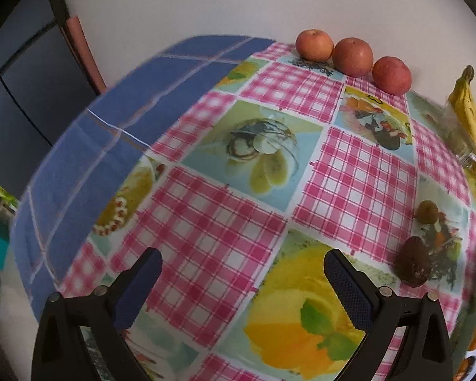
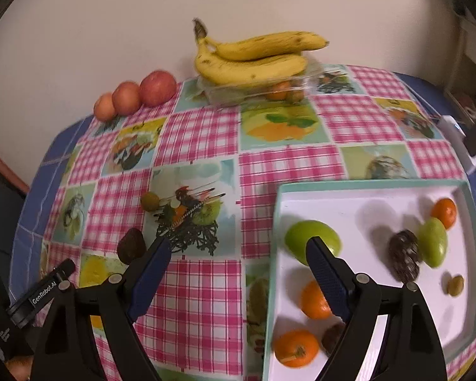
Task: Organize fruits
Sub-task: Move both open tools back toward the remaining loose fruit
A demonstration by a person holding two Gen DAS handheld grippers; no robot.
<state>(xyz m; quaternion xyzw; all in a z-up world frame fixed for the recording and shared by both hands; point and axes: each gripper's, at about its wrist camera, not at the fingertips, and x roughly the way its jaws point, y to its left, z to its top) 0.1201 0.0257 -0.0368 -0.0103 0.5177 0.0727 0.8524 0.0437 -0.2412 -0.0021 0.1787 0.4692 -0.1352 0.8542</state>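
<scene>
1. The left gripper (image 1: 242, 281) stood open and empty above the worktop (image 1: 206, 222).
2. The right gripper (image 2: 238, 252) was likewise open, holding nothing.
3. A dark avocado (image 2: 131, 246) lay just beside its left finger.
4. Three apples (image 2: 133, 96) lined the wall.
5. Bananas (image 2: 254, 57) rested on a clear container (image 2: 238, 90).
6. The white tray (image 2: 380, 197) held oranges, green fruit and avocados.

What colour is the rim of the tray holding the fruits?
Pale teal rim around a white inside; the right wrist view shows it best.
</scene>
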